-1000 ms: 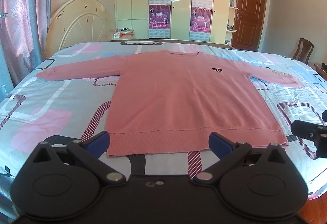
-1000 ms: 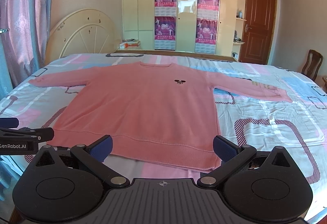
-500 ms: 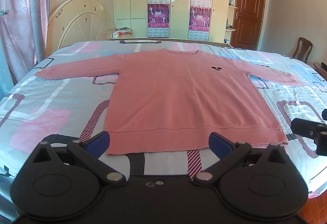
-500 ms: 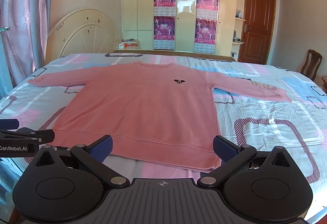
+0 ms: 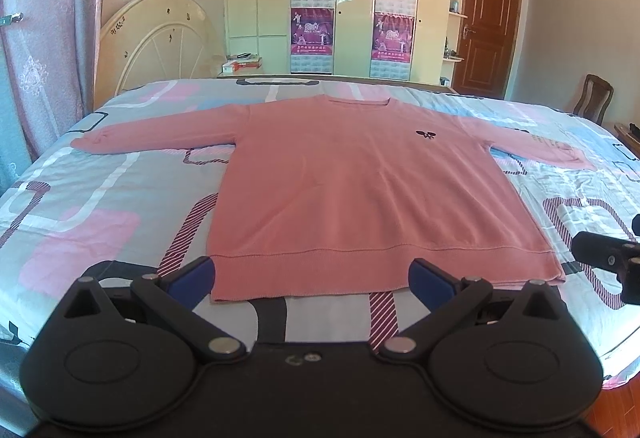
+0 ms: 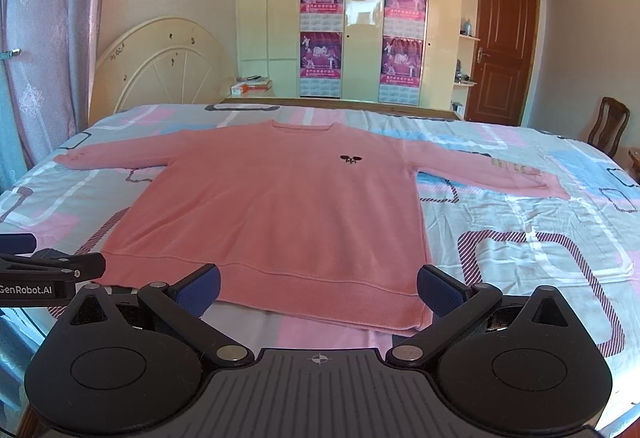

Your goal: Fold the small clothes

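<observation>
Two grippers hover at the near edge of the patterned pink, blue and grey bed (image 5: 92, 194), where a salmon-pink knitted long-sleeved sweater (image 5: 360, 190) lies flat, front up, sleeves stretched out to both sides and neckline at the far end. Nothing is folded yet, so the first fold probably calls for each gripper to pinch only the knit, not the bedsheet beneath, and to lift evenly so the body stays smooth. The left gripper (image 5: 312, 274) has its blue-padded fingers spread wide and empty, just short of the ribbed hem; the right gripper (image 6: 318, 288) is likewise spread wide, holding nothing, its fingers bracketing the hem's right half.
</observation>
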Tool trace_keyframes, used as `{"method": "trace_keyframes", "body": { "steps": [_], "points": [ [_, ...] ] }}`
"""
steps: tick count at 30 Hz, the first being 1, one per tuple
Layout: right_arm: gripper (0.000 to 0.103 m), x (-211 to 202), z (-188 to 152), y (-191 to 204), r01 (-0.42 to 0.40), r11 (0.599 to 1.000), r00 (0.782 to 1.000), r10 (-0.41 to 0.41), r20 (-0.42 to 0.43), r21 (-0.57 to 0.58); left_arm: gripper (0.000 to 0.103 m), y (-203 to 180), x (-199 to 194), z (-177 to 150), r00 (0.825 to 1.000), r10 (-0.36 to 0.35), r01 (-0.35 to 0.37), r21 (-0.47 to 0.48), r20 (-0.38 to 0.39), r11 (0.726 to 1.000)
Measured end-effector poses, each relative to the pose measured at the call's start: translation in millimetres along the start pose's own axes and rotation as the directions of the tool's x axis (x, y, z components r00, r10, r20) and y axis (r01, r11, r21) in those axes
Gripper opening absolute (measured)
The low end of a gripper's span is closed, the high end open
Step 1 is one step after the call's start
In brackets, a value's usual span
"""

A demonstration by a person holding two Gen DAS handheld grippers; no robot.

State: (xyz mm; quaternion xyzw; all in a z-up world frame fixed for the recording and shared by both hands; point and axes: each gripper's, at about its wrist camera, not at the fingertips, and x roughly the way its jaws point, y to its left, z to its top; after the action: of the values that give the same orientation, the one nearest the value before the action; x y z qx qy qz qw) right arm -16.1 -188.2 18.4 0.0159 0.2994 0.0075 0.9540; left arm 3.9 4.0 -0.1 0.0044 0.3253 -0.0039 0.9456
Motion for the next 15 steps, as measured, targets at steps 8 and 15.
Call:
{"method": "trace_keyframes", "body": {
  "steps": [8, 15],
  "points": [
    [0.103, 0.0, 0.7, 1.4, -0.002, 1.000, 1.000, 0.002, 0.001, 0.001, 0.103, 0.4, -0.4, 0.2, 1.000, 0.002, -0.002, -0.001, -0.001, 1.000],
    [0.103, 0.6, 0.9, 1.4, -0.002, 1.000, 1.000, 0.002, 0.001, 0.001, 0.103, 0.1, 0.0, -0.2, 1.000, 0.003, -0.003, -0.001, -0.002, 1.000]
  ]
}}
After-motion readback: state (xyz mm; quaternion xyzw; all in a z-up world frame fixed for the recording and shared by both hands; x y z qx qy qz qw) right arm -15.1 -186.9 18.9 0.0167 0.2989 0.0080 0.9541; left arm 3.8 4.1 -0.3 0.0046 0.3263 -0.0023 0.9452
